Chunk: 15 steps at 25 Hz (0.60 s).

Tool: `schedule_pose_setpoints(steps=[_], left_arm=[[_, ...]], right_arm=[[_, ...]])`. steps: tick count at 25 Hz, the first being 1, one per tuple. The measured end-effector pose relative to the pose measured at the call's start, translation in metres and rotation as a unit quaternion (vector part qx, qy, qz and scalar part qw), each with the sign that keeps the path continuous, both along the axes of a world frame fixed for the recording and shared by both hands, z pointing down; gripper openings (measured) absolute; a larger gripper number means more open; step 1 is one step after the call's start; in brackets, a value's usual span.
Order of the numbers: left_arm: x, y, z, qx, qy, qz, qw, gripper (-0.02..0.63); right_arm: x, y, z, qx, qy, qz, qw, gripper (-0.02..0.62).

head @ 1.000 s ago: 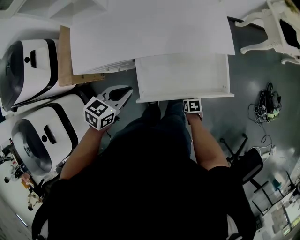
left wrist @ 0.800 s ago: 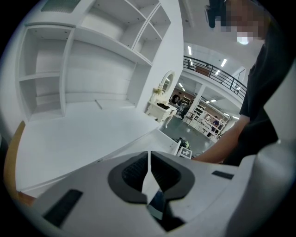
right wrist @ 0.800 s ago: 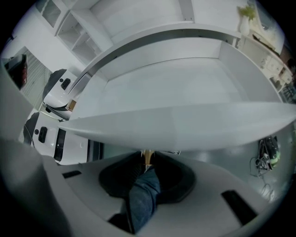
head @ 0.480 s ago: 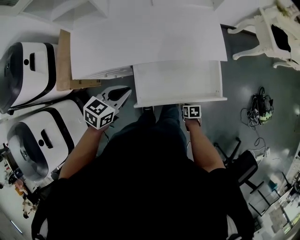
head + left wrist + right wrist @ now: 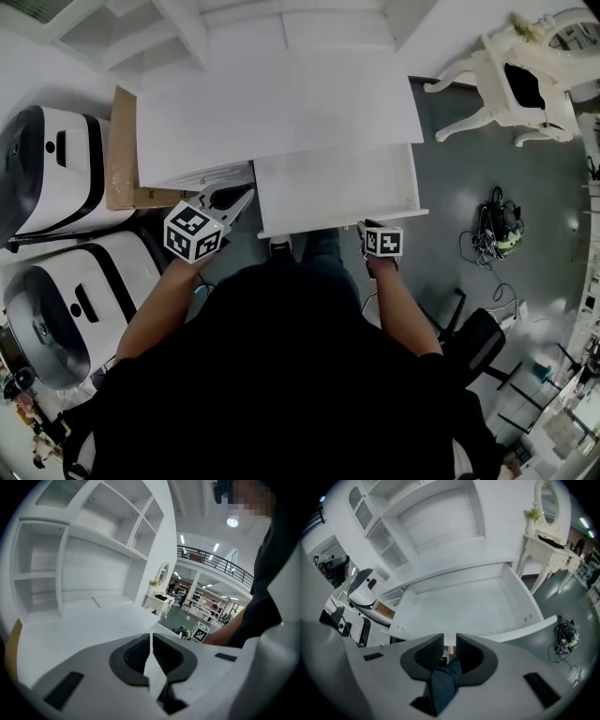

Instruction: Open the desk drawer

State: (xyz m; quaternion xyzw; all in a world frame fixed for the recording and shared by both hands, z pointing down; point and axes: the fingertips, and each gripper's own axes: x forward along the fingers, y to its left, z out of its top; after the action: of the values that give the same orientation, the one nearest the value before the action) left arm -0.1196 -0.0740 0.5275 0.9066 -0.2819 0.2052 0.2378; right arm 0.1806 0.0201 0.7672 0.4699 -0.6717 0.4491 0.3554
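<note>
The right hand-held gripper (image 5: pixel 450 639) backs off toward 6 o'clock. Its marker cube (image 5: pixel 382 241), earlier overlapping the front edge of the drawer (image 5: pixel 333 187), now sits just clear of it. In the head view the desk (image 5: pixel 281 103) and drawer slide toward 10 o'clock, and the white dressing table (image 5: pixel 492 84) at 2 o'clock comes further into frame.

One drawer (image 5: pixel 336 187), two machines (image 5: pixel 56 173) (image 5: pixel 80 300).
</note>
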Motion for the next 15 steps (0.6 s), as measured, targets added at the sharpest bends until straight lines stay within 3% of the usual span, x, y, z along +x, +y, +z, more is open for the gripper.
schedule_pose_setpoints(steps=[8,15], left_arm=[[0.000,-0.012,-0.017,0.022,0.011,0.015,0.9996,0.026],[0.003,-0.029,-0.036,0.041,0.021,0.018,0.9988,0.026]], right_arm=[[0.010,-0.057,-0.089,0.108,-0.009,0.037,0.993,0.081],[0.008,-0.089,-0.158,0.183,-0.015,0.037,0.982,0.081]])
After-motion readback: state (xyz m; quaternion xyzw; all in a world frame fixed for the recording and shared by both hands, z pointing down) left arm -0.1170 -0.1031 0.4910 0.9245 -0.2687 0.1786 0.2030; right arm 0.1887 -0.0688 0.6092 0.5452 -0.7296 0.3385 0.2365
